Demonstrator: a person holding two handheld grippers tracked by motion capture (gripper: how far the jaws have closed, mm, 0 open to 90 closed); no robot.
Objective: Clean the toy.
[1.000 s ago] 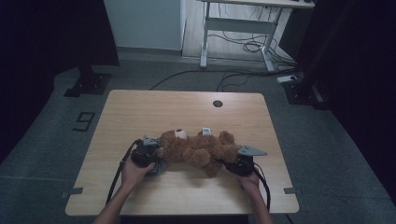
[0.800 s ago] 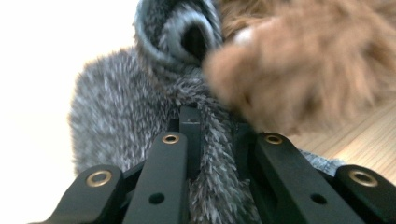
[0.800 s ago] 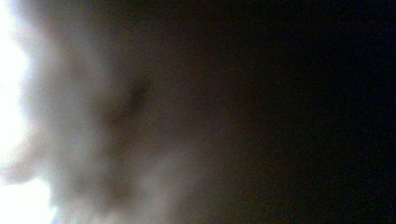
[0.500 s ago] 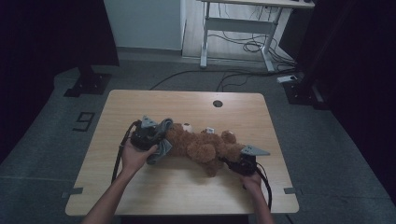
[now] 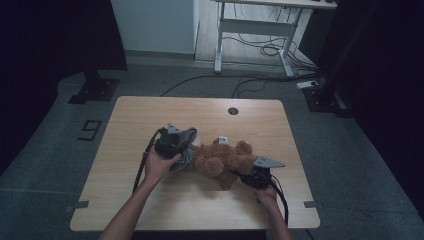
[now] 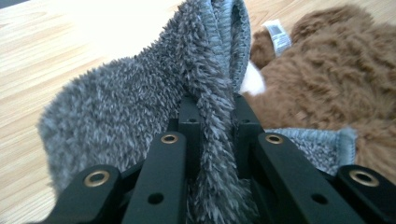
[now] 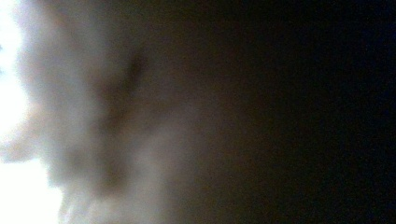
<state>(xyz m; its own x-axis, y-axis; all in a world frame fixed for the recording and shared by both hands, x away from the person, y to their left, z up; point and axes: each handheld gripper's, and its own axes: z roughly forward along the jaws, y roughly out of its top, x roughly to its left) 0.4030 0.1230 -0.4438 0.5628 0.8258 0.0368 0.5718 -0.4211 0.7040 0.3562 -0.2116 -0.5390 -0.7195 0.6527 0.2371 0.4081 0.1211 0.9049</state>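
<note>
While the brown teddy bear point(image 5: 222, 161) lies on the tabletop point(image 5: 150, 112), we judge the step in hand to be pulling its grey fuzzy garment point(image 6: 140, 107) off. The left tool point(image 6: 212, 135) is clamped narrow on a fold of that knit. The right tool point(image 5: 250, 177) is closed at the bear's lower end, apparently pinning it. Next move calls for a steady pull away while the right holds firm.
</note>
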